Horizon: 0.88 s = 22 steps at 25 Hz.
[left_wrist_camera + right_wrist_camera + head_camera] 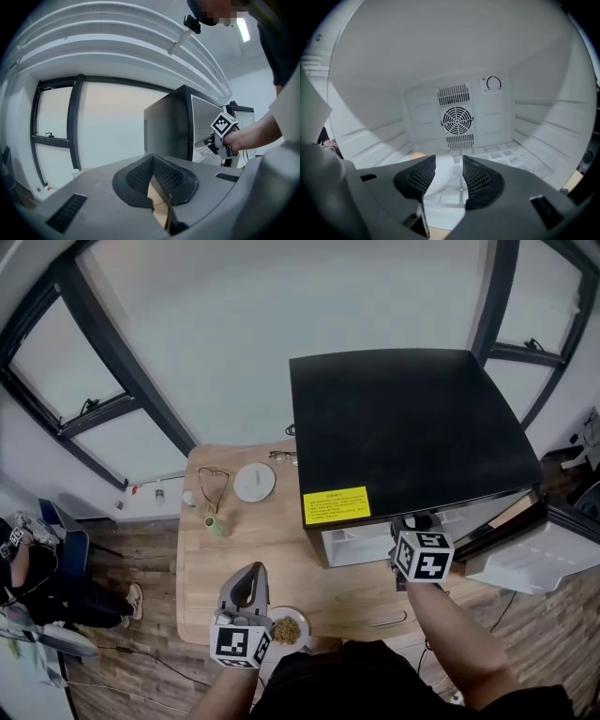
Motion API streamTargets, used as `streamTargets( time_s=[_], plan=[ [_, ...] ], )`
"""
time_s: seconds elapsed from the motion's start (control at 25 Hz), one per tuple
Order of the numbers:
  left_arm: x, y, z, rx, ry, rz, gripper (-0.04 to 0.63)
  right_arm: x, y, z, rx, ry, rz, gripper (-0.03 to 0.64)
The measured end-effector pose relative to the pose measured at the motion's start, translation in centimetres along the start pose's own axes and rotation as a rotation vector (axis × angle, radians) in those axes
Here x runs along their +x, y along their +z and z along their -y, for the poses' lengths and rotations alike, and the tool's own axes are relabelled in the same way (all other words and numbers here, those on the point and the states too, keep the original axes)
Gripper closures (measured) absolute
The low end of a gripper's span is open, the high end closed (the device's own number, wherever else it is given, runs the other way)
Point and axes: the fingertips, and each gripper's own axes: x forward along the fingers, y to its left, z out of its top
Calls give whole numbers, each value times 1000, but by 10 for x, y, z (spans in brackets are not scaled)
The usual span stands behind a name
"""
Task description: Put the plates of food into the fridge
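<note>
A black mini fridge stands on the wooden table with its door swung open to the right. My right gripper reaches into the opening. In the right gripper view its jaws stand open inside the white fridge interior; the rim of a white plate shows between the pads, not pressed by them. A plate of food sits at the table's near edge. My left gripper hovers just left of it, shut and holding nothing.
Further back on the table lie a white round dish, a pair of glasses and a small green cup. Windows run behind the table. A person sits on the floor at the far left.
</note>
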Motion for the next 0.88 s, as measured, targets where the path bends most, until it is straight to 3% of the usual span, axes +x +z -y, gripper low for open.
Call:
streamTargets(
  time_s=[0.2,0.44,0.68,0.88],
  plan=[
    [-2,0,10,-2,-18,4,592,-26,-6,-18,-67,57,69,422],
    [-22,2,9,-22,-26,60,592,-43,-21,-37,-27,105,68,422],
    [-59,-1,-35,30,-8,49,592,-66,-51,-83,14,127,57,422],
    [-98,-8,-73,61,-28,47,592,-82,-102,-134,121,158,25,425]
  ],
)
